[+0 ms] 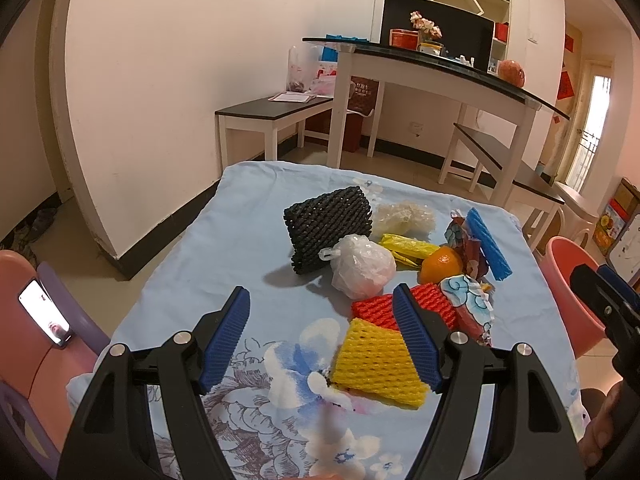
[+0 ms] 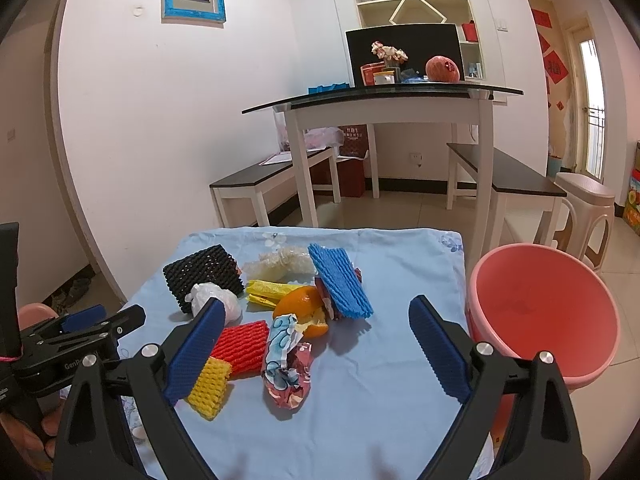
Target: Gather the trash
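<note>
Trash lies on a light blue flowered cloth (image 1: 248, 216) (image 2: 372, 364): a black foam net (image 1: 328, 232) (image 2: 200, 272), a knotted white plastic bag (image 1: 362, 266) (image 2: 204, 294), a yellow foam net (image 1: 378, 364) (image 2: 210, 386), a red foam net (image 1: 376, 306) (image 2: 240, 344), orange peel (image 1: 442, 264) (image 2: 304, 308), a blue foam net (image 1: 490, 244) (image 2: 340, 284), a yellow wrapper (image 1: 408, 246) (image 2: 268, 292) and a printed wrapper (image 2: 286, 364). My left gripper (image 1: 322, 340) hangs open above the near cloth, its right finger over the yellow and red nets. My right gripper (image 2: 316, 352) is open, straddling the printed wrapper.
A pink plastic basin (image 2: 544, 312) (image 1: 572, 280) stands just off the cloth's right edge. A crumpled clear film (image 1: 404, 216) (image 2: 284, 264) lies at the back of the pile. Behind are a glass-topped table (image 2: 384, 98), benches and a stool. A phone (image 1: 44, 312) rests at left.
</note>
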Demonstrator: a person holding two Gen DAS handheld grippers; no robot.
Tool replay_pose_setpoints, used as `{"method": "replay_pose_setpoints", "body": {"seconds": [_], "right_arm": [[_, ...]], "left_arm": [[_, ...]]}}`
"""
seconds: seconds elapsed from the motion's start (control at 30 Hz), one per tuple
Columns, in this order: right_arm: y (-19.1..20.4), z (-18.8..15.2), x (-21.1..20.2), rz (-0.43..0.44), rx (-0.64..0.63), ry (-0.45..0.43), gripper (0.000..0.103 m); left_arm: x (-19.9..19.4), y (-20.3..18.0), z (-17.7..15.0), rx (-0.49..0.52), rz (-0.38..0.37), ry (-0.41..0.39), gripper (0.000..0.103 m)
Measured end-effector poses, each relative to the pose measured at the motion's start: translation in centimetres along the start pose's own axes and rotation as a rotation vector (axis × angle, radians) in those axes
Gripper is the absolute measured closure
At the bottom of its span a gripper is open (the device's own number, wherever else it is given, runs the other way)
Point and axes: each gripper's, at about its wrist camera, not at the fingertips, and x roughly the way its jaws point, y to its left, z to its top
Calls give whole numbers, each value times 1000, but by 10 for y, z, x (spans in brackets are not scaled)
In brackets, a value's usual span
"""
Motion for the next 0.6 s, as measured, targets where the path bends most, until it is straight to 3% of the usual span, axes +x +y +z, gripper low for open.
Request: {"method": "replay_pose_setpoints", "body": {"seconds": [0.6], "right_arm": [[-1, 0, 2, -1, 0, 3, 19]], "left_arm": [[4, 0, 0, -6, -11, 8, 29]]}}
